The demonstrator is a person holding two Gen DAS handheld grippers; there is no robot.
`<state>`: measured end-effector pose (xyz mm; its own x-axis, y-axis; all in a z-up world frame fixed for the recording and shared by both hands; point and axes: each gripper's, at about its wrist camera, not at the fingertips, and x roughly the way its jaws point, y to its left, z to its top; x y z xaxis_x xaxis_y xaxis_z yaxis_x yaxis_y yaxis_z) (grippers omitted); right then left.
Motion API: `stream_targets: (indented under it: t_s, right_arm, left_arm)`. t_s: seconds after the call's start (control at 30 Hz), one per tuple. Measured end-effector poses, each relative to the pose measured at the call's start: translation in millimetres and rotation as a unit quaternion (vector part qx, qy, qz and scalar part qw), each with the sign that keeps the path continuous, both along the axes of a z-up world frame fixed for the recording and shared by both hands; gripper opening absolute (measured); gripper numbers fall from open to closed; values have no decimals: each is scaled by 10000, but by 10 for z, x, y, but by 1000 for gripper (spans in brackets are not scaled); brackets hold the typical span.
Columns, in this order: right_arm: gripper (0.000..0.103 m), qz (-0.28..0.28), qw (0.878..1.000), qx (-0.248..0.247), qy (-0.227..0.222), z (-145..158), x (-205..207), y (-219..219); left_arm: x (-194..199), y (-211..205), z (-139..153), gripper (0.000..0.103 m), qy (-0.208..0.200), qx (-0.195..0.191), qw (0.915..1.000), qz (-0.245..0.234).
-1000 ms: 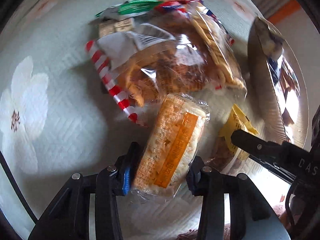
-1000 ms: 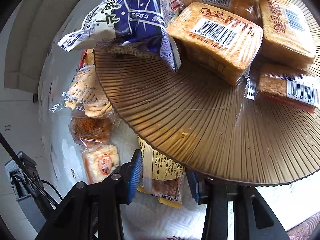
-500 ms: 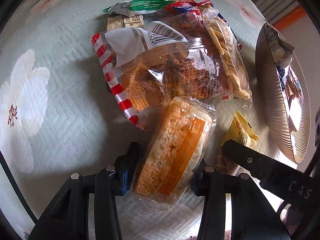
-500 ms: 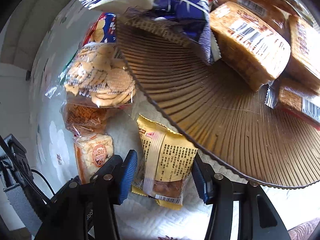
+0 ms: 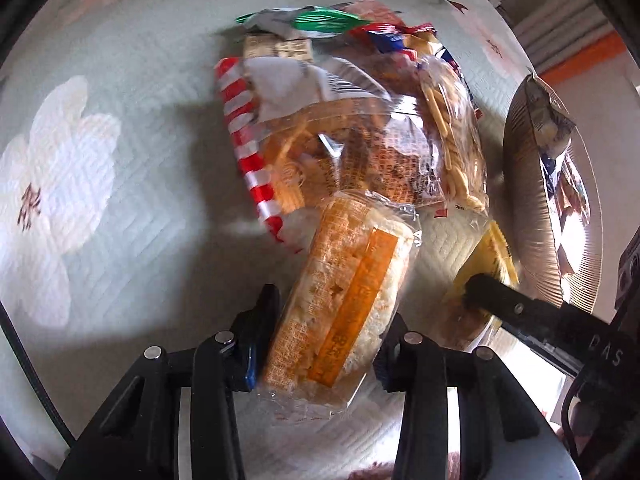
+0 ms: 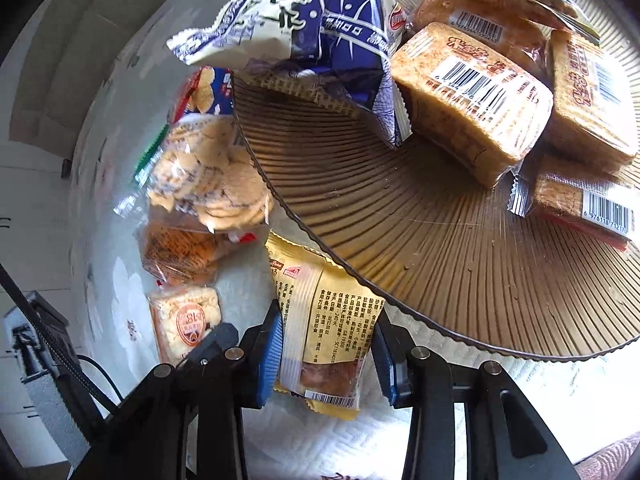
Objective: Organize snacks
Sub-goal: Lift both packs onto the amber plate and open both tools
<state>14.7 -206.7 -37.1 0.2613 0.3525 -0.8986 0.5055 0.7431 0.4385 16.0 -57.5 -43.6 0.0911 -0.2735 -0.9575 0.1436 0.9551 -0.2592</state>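
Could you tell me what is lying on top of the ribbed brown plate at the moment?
On the ribbed brown plate lie a blue-and-white snack bag and several clear-wrapped cakes with barcodes. Whatever lies beneath that pile is covered.

The right tool [image 6: 326, 354] has advanced onto the yellow packet [image 6: 324, 332] (half a second ago it only bracketed the lower end), its pads now closer to the sides. The left tool [image 5: 324, 344] has closed nearer around the orange-label packet [image 5: 344, 308].
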Motion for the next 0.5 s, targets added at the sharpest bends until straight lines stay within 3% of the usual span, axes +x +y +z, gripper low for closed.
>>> stream_targets:
  t_s: [0.23,0.4,0.5]
  right_arm:
    - [39,162,9993,277,-203,69,-81,-29]
    - [39,212,9978,297,-555,311,-172,-74]
    - [39,177,9962,362,-776,522,-203,-145]
  left_arm:
    - [-88,113,274,35,-110,-29,9999,-34]
    - [-38,122,608,35,-394,1,9992,-101]
    - [34,141,660,35,-424,46,9990,-90]
